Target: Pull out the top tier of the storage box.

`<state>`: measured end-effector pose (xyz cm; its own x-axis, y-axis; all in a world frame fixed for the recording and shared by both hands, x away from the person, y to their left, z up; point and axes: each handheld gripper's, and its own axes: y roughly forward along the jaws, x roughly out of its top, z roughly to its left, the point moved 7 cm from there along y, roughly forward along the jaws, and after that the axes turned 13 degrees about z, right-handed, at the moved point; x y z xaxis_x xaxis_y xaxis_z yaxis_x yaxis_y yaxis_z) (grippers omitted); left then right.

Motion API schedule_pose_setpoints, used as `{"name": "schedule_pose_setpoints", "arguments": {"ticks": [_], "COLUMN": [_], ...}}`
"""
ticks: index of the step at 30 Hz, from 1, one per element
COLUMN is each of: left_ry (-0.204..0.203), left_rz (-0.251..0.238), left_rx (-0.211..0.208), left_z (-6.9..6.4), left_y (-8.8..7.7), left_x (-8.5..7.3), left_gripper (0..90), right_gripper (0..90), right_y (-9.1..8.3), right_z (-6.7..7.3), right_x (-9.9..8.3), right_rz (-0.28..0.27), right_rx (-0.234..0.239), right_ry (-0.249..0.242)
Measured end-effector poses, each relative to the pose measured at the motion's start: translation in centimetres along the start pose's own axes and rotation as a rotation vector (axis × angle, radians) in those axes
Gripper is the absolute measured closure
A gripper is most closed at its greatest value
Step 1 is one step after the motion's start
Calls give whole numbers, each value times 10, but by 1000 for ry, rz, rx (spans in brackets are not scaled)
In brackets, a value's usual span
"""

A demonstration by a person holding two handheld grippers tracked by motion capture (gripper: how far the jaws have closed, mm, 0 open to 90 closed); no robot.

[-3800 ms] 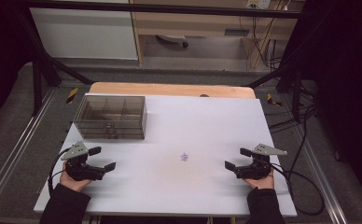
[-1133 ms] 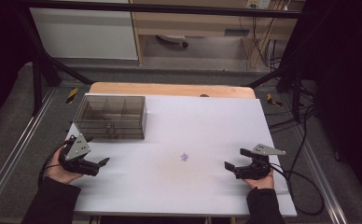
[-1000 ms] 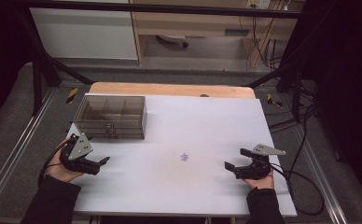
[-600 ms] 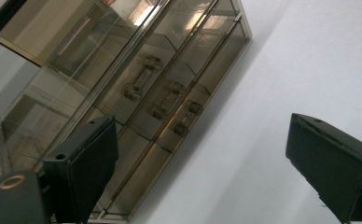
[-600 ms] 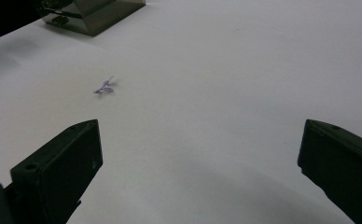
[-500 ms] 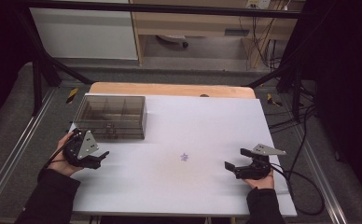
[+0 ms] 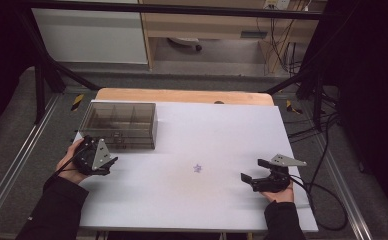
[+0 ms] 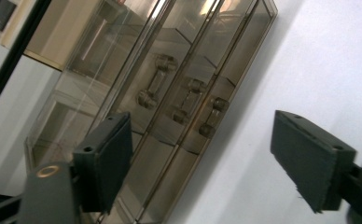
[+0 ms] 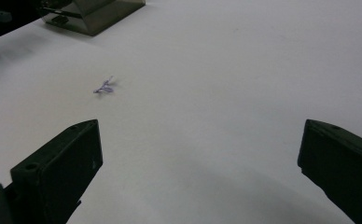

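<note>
Work in hand: the left gripper (image 7: 111, 163) is rolled on its side and aimed at the front of the smoky clear drawer box (image 7: 119, 125), so opening a drawer looks like the aim.
Drawer box: it stands at about 10 o'clock on the white surface (image 7: 222, 125), just beyond the left gripper.
Drawers: in the left gripper view all the fronts sit flush and the small clear handles (image 8: 188, 100) are untouched.
Left fingers: they have just been closing, yet a broad gap remains between them with nothing in it; the handles lie ahead of them, not between them.
Right gripper (image 7: 249, 179): it rests at about 4 o'clock on the surface, well apart from the box, fingers spread wide and empty.
Paper scrap (image 7: 197, 168): a small purple bit lies near the middle of the surface.
Done: only the approach, as I judge it.
Left: closing on a handle, pulling the drawer out, and whatever follows.
</note>
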<state>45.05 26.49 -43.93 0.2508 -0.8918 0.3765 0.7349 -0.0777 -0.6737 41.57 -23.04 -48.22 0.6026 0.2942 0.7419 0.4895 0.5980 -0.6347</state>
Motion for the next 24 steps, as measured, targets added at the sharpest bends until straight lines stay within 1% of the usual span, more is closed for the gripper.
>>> {"name": "schedule_pose_setpoints", "arguments": {"ticks": [3, 5, 6, 7, 8, 11, 12, 16, 18, 19, 20, 21, 22, 23, 24], "left_ry": [23, 31, 31, 45, 45, 75, 97, 127, 145, 145, 150, 149, 154, 168, 173], "left_rz": [7, 4, 4, 3, 3, 7, 14, 20, 19, 19, 18, 19, 16, 15, 15], "left_rx": [25, 41, 41, 57, 57, 80, 95, 122, 145, 145, 155, 155, 162, 182, 188], "left_z": [2, 3, 3, 3, 3, 3, 3, 3, 5, 5, 5, 5, 5, 5, 6], "left_y": [3, 4, 4, 5, 5, 6, 6, 10, 11, 11, 12, 12, 12, 13, 13], "left_x": [1, 1, 1, 1, 1, 2, 3, 3, 4, 4, 4, 4, 4, 5, 5], "left_gripper": [254, 275, 286, 304, 318, 349, 372, 406, 428, 439, 439, 461, 461, 483, 492], "right_gripper": [5, 5, 5, 5, 5, 5, 5, 5, 5, 5, 5, 5, 5, 5, 6], "right_y": [0, 0, 0, 0, 0, 0, 0, 0, 0, 0, 0, 0, 0, 0, 0], "right_z": [0, 0, 0, 0, 0, 0, 0, 0, 0, 0, 0, 0, 0, 0, 0], "right_x": [0, 0, 0, 0, 0, 0, 0, 0, 0, 0, 0, 0, 0, 0, 0], "right_rz": [1, 1, 1, 1, 1, 1, 1, 2, 1, 1, 1, 1, 1, 2, 2], "right_rx": [0, -1, 0, 0, 0, -1, 0, -1, -1, -1, -1, -1, -1, -1, 0], "right_ry": [-2, -2, -2, -1, -1, -2, -2, -2, -2, -2, -2, -2, -2, -1, 0]}}
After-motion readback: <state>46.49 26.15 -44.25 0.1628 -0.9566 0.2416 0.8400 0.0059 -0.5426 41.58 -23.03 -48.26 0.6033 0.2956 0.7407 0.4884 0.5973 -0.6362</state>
